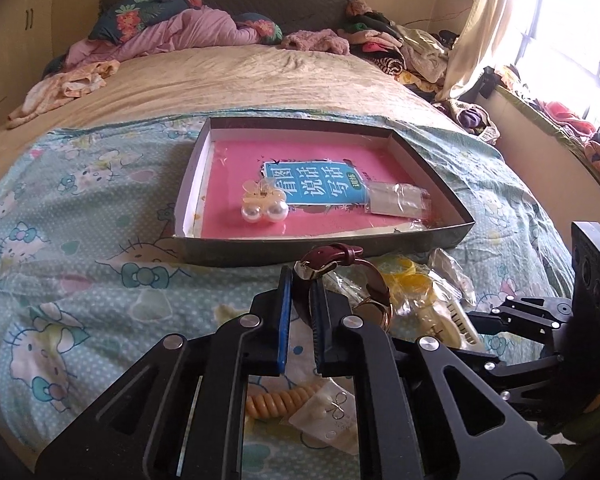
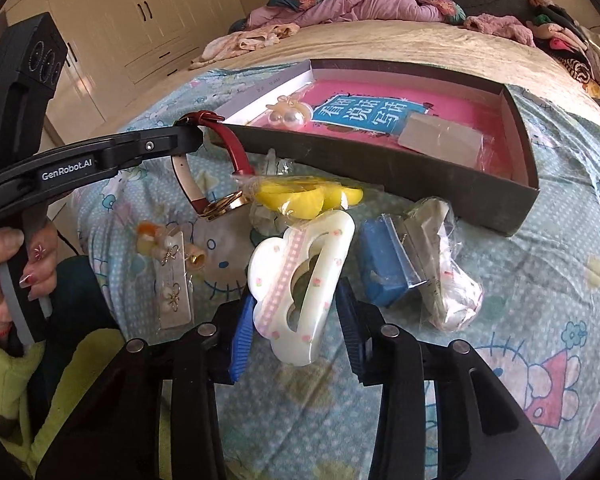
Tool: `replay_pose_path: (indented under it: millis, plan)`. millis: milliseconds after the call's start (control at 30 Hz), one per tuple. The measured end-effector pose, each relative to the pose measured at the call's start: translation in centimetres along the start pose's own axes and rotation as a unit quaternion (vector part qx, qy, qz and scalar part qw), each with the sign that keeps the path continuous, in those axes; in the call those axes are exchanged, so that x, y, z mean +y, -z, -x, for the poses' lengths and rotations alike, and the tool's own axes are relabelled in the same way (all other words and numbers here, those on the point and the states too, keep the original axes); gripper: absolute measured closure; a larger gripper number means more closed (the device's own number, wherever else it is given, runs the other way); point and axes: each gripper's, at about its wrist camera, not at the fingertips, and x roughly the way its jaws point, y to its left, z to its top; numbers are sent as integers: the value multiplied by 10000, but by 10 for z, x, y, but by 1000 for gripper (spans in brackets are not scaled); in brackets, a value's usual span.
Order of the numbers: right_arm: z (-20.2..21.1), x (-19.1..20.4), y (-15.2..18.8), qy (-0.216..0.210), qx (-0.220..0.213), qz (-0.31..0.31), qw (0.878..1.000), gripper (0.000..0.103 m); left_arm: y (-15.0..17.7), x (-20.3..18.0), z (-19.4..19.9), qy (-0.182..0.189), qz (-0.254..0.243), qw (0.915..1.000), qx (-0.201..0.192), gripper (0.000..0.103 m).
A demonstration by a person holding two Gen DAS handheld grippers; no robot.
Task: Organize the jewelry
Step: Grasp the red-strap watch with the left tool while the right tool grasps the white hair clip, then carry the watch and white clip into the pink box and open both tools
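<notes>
One shallow dark cardboard box (image 1: 428, 236) lined with a pink book holds two things: one pearl-and-flower hair clip (image 1: 265, 200) and one clear plastic packet (image 1: 396, 198). The left gripper (image 1: 300, 280) is clamped on one gold-cased watch with a dark red leather strap (image 1: 342, 256), at six o'clock of the box. The right gripper (image 2: 296, 312), jaws half-narrowed, straddles one white cloud-shaped claw clip (image 2: 300, 280); whether its pads press it I cannot tell.

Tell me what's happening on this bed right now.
A person is sorting jewelry into a shallow dark cardboard tray on the bed. The left gripper is shut on a dark red leather-strap watch, lifted near the tray's front wall. The right gripper straddles a white cloud-shaped hair claw on the bedspread. A pearl flower clip and a clear packet already lie in the tray.
</notes>
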Motion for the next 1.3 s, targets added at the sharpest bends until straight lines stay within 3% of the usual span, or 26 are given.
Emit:
replay_pose_path:
  millis: [600, 1300]
  plan:
    - [71, -32, -25, 552, -865, -33, 9947, 66, -20, 22, 21, -206, 284, 9988, -332, 100]
    - [73, -51, -64, 762, -1354, -95, 9878, 66, -70, 6, -8, -41, 105, 9990, -423, 100]
